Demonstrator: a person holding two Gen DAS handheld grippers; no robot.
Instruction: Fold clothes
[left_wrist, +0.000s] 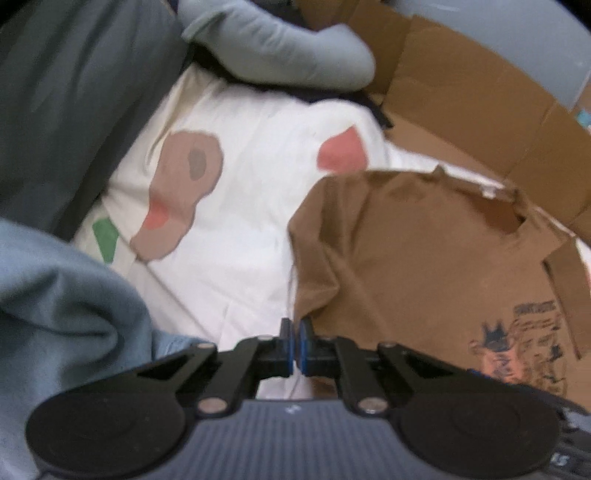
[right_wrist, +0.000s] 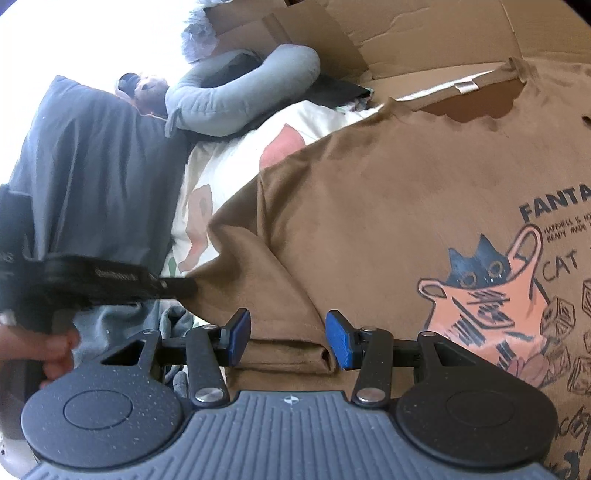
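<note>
A brown T-shirt (left_wrist: 424, 258) lies spread on a white bedsheet (left_wrist: 240, 221) printed with pink, brown and green shapes. Its neck opening, with a pale label inside the collar, points toward flattened cardboard (left_wrist: 461, 92) at the far side. The front print shows a dark cat peering out of a pink pot (right_wrist: 487, 295), with lettering and sketched cubes around it.

The shirt's near sleeve is folded into a thick layered edge. The right gripper (right_wrist: 288, 339) sits at this fold with its blue pads (right_wrist: 340, 339) spread apart, one on each side of the bunched cloth, not pressing on it.

The left gripper (left_wrist: 295, 343) has its fingers pressed together right at the sleeve's edge; in the left wrist view the blur hides whether any cloth is caught between them. In the right wrist view it reaches in from the left, its tip touching the sleeve, with a hand (right_wrist: 44, 350) wrapped around its handle.

Beyond the shirt lie a grey-blue U-shaped neck pillow (left_wrist: 280, 40) and a dark grey pillow (left_wrist: 74, 110). A light blue garment (left_wrist: 62, 306) is bunched near the left gripper.
</note>
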